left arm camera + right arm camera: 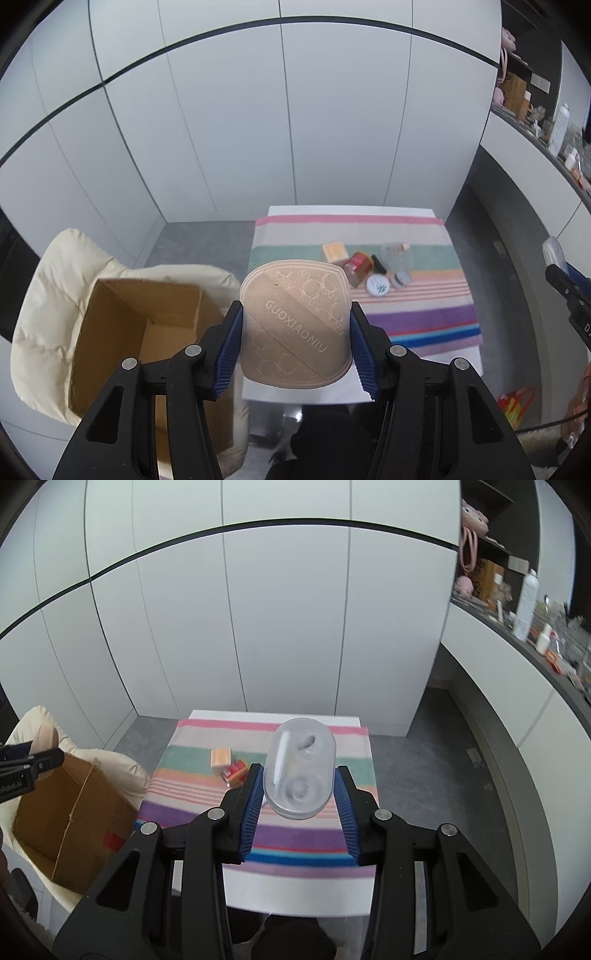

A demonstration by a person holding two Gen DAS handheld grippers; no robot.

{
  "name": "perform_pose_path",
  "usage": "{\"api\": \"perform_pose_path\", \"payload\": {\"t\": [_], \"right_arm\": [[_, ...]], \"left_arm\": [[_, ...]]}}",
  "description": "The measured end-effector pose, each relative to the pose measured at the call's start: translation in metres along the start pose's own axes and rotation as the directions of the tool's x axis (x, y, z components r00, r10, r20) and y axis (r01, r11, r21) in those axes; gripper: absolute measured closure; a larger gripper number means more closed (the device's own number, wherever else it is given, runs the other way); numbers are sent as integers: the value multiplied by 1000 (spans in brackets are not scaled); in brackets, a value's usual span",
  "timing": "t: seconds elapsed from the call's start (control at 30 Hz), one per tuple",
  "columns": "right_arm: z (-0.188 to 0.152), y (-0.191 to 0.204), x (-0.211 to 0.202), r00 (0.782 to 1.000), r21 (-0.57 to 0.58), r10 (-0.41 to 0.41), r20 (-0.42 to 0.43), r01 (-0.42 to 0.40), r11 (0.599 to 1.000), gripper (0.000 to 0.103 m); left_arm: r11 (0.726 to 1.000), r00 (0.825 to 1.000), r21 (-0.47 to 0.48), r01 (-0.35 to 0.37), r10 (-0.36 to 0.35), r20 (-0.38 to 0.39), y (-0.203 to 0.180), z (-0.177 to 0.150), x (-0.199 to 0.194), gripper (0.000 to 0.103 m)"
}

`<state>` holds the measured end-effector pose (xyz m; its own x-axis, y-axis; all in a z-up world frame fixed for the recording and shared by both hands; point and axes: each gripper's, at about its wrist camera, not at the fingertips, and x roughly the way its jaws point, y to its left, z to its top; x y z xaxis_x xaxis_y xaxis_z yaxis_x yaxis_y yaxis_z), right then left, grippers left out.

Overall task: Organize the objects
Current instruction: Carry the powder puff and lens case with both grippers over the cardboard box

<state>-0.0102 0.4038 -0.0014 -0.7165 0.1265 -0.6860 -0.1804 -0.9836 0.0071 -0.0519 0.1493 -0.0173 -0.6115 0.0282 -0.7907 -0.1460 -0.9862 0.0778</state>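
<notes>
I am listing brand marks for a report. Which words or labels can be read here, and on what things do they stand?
"GUOXIAONIU": on the tan pouch held in the left gripper.
"nRobot.AI", cut off at the edge: on the left gripper's body, seen from the right wrist.
Red jar label: too blurred to read.
Clear case: no text.

I see a white table [458, 363] covered by a striped towel [417, 314]. On the towel: orange box [335, 253], red jar [359, 267], clear bottle [396, 256], two small round tins [378, 286], clustered together.
</notes>
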Motion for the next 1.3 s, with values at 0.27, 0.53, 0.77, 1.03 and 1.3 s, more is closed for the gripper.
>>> {"api": "perform_pose_path", "payload": {"t": [0.27,0.53,0.77,1.03,1.3], "right_arm": [[-63,4,-18,994,22,49,-93,-47,999,63],[-70,13,-26,995,9,41,-89,-40,999,63],[-72,30,-23,993,-27,45,-107,-48,998,63],[-69,75,-22,989,-115,108,-102,-120,986,63],[-72,142,-19,967,-227,223,-125,-246,942,63]], "left_arm": [[997,1000,71,3,-4,18,-5,-61,-18,48],[997,1000,82,-9,7,22,5,-72,-19,48],[999,1000,30,19,-19,3,23,-74,-19,48],[999,1000,-45,-19,18,-17,59,-87,-20,48],[981,994,-162,-104,99,-43,116,-107,-23,48]]}}
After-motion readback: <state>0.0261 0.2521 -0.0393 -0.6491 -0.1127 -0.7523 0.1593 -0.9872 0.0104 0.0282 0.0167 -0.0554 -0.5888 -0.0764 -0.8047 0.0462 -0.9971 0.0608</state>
